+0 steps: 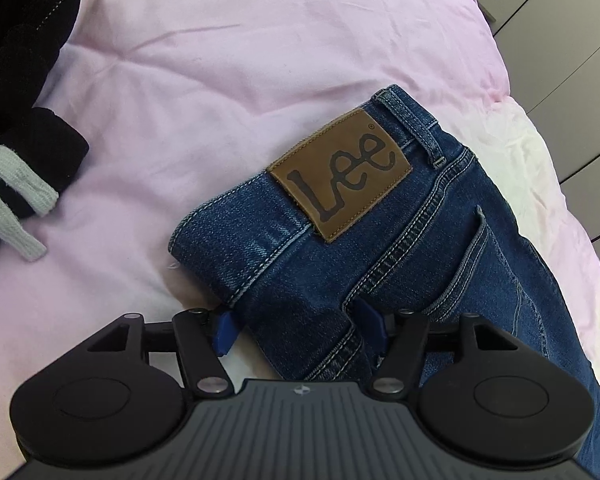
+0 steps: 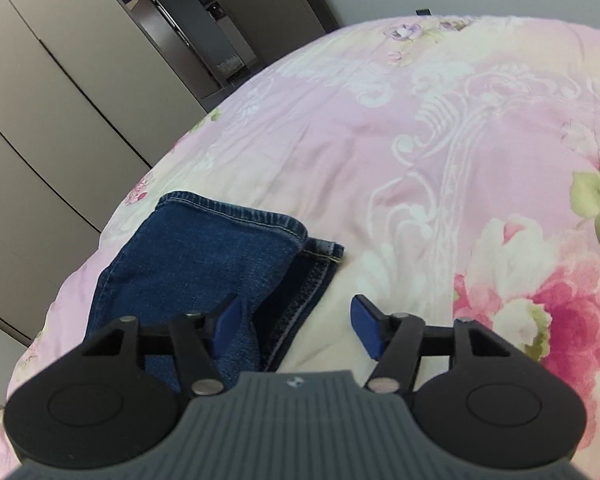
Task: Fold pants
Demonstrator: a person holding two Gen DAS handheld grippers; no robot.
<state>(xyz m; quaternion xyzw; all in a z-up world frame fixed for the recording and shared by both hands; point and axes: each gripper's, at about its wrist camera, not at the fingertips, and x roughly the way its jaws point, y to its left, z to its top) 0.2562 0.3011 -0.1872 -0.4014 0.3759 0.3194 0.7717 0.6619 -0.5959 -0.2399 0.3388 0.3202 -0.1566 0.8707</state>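
A pair of blue jeans [image 1: 400, 248] lay on a pink floral bedspread [image 1: 220, 60], the waistband with its brown leather Lee patch [image 1: 340, 176] pointing toward the upper part of the left wrist view and the legs running off to the lower right. In the right wrist view the hem end of the jeans [image 2: 204, 256] lay flat near the edge of the bedspread [image 2: 440, 140], the two leg cuffs stacked one over the other, with the lower one peeking out to the right.

The left gripper [image 1: 298, 330] stood spread wide just over the seat of the jeans, its blue pads [image 1: 225, 330] straddling the denim and holding nothing. The right gripper [image 2: 296, 326] was likewise released, one pad above the leg fabric and the other above bare bedding.

A dark garment [image 1: 16, 100] with a white drawstring [image 1: 12, 204] lay apart at the left edge. Pale wardrobe doors [image 2: 52, 100] stood beyond the bed.
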